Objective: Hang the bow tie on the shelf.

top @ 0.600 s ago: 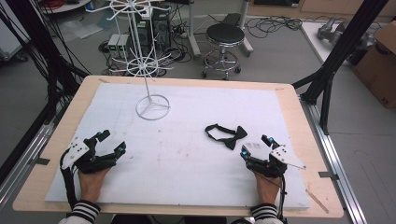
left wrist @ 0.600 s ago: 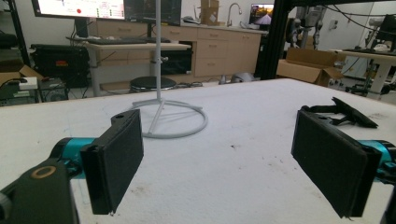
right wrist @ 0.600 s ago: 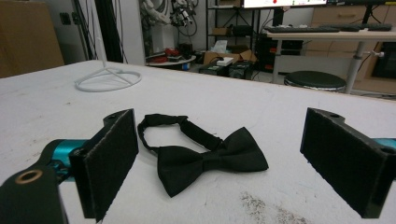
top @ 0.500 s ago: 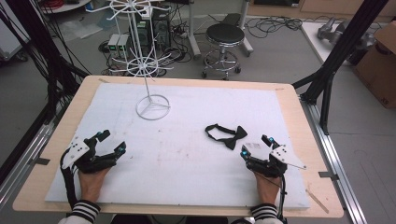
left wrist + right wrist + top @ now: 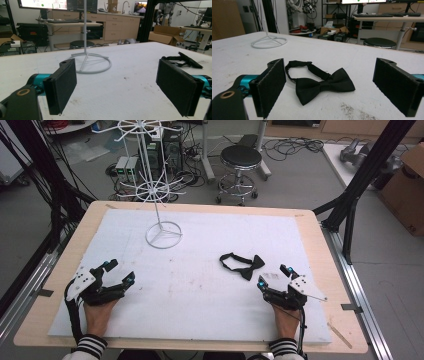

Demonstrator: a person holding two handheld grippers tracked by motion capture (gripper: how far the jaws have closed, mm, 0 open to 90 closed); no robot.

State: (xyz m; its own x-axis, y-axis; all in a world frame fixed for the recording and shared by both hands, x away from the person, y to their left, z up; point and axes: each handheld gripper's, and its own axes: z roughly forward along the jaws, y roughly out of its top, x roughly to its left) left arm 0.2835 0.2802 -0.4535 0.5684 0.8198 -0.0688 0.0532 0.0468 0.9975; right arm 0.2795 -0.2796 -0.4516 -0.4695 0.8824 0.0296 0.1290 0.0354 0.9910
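Observation:
A black bow tie (image 5: 243,264) with its strap looped behind it lies flat on the white table cover (image 5: 210,295), right of centre. My right gripper (image 5: 273,276) rests open on the cover just short of it; in the right gripper view the bow tie (image 5: 322,83) lies ahead between the wide-apart jaws, untouched. My left gripper (image 5: 120,271) rests open near the front left, empty. A white wire display stand (image 5: 163,234) rises from its ring base at the back left; the left gripper view shows the stand's ring base (image 5: 91,62) ahead and the bow tie (image 5: 185,60) far right.
The white cover lies on a wooden table top (image 5: 320,250). Black frame posts (image 5: 367,175) stand at both sides. Behind the table are a black stool (image 5: 241,167), cables and equipment on the floor. A cardboard box (image 5: 407,185) sits far right.

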